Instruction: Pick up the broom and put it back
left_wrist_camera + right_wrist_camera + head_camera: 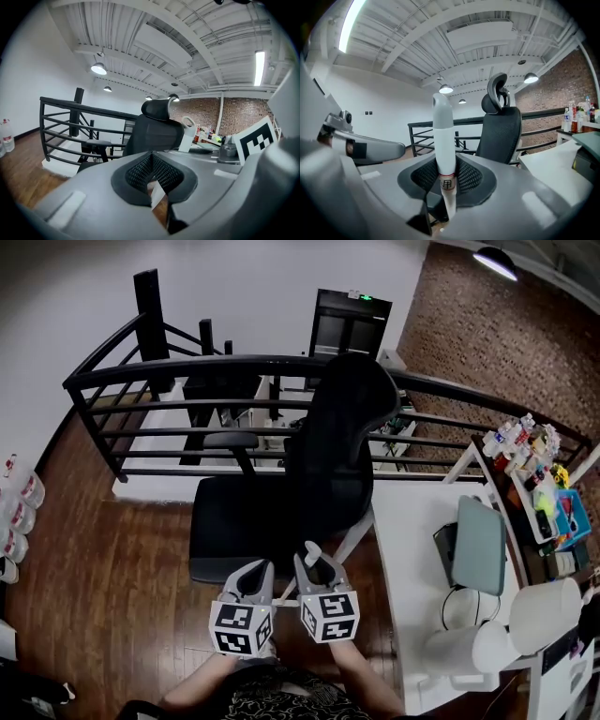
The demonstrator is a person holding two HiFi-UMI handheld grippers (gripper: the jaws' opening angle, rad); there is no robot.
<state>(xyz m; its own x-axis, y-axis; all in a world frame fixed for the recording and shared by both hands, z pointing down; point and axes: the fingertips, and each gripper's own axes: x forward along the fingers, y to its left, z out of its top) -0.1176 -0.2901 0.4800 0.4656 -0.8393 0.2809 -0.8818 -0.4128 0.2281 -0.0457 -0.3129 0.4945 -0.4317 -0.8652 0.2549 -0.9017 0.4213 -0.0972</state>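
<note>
Broom's white plastic handle (443, 140) stands upright, clamped near its top in the right claw (444, 183), just in front of the black mesh office chair (328, 456), likely for carrying back. Left claw (151, 161) beside it is closed, empty; 1 grip seems enough.

Chair (337, 446) before railing (187, 366) — desk (412, 540) right

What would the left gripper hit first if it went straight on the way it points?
Most likely the black office chair: it sits dead ahead of the left gripper, with nothing visible in between. Depth is unclear, so seat or backrest I can't say.
</note>
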